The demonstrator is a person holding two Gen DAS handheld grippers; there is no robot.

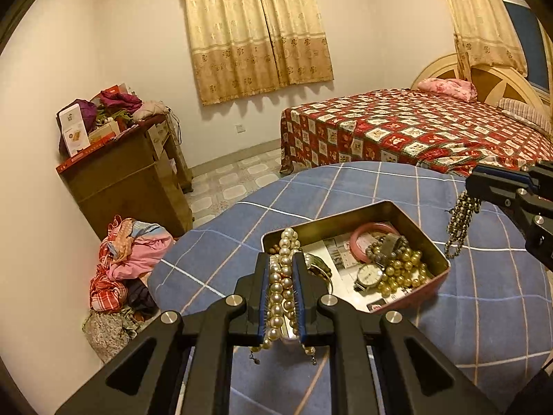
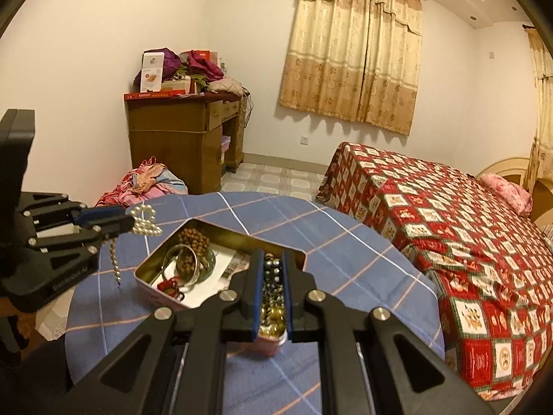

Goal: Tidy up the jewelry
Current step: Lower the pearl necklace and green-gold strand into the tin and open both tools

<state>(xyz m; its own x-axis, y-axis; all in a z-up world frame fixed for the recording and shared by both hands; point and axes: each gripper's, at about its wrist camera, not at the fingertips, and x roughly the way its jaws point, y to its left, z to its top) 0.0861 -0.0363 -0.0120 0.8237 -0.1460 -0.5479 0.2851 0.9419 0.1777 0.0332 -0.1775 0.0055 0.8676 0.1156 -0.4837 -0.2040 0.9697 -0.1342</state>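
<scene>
An open metal tin (image 1: 345, 217) holding jewelry sits on a round table under a blue checked cloth (image 1: 484, 297). Inside lie a pink bangle (image 1: 372, 231), a wristwatch (image 1: 369, 273) and golden beads (image 1: 404, 269). My left gripper (image 1: 280, 257) is shut on a white pearl necklace (image 1: 276, 290), lifted over the tin's near left corner. My right gripper (image 2: 273, 254) is shut on a dark and gold bead strand (image 2: 273, 287) above the tin (image 2: 242, 233). In the left wrist view that strand (image 1: 461, 223) dangles from the right gripper (image 1: 471, 186). The right wrist view shows pearls (image 2: 143, 221) hanging from the left gripper (image 2: 128, 221).
Brown wooden beads (image 2: 195, 238) and silver bangles (image 2: 183, 263) lie in the tin's left half. Beyond the table stand a bed with a red patterned cover (image 1: 414, 131), a cluttered wooden desk (image 1: 131, 173) and a pile of clothes (image 1: 128, 259) on the tiled floor.
</scene>
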